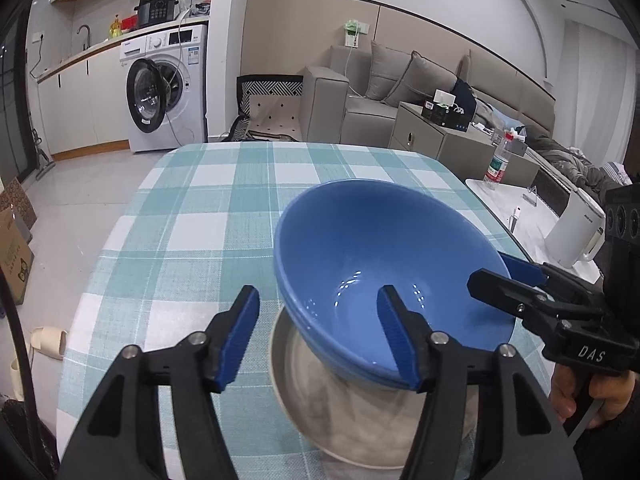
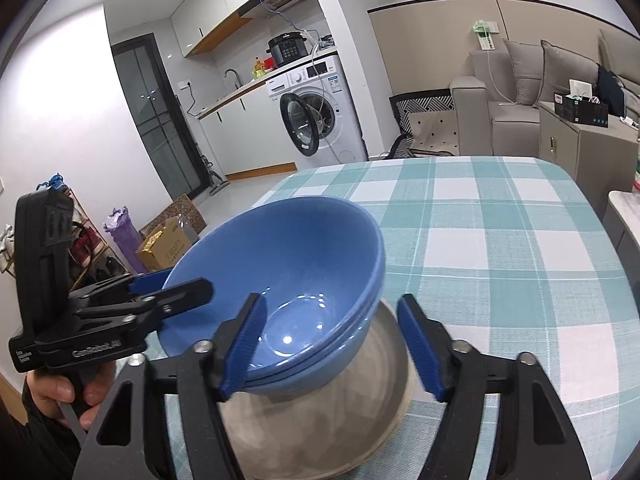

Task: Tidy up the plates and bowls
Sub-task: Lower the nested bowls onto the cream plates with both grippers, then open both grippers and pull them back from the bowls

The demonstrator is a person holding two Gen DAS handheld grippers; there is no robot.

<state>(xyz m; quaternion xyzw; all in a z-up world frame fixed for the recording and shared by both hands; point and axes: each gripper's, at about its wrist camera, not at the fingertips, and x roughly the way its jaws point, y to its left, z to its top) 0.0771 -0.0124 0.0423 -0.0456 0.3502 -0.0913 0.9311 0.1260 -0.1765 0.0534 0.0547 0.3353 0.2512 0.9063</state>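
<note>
The stacked blue bowls [image 1: 384, 276], set on a plate [image 1: 352, 432] at lower centre, are straddled at opposite rims by the left gripper [image 1: 318, 340] and right gripper [image 2: 330, 344] (both released, pads clear).

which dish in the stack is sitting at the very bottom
The grey plate, flat on the checked tablecloth. The blue bowls are nested together and rest on top of it.

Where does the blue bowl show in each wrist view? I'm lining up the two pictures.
Left wrist view: blue bowl right of centre, on the grey plate.
Right wrist view: blue bowl left of centre, on the same plate.
Shared landmark: the washing machine beyond the table.
</note>
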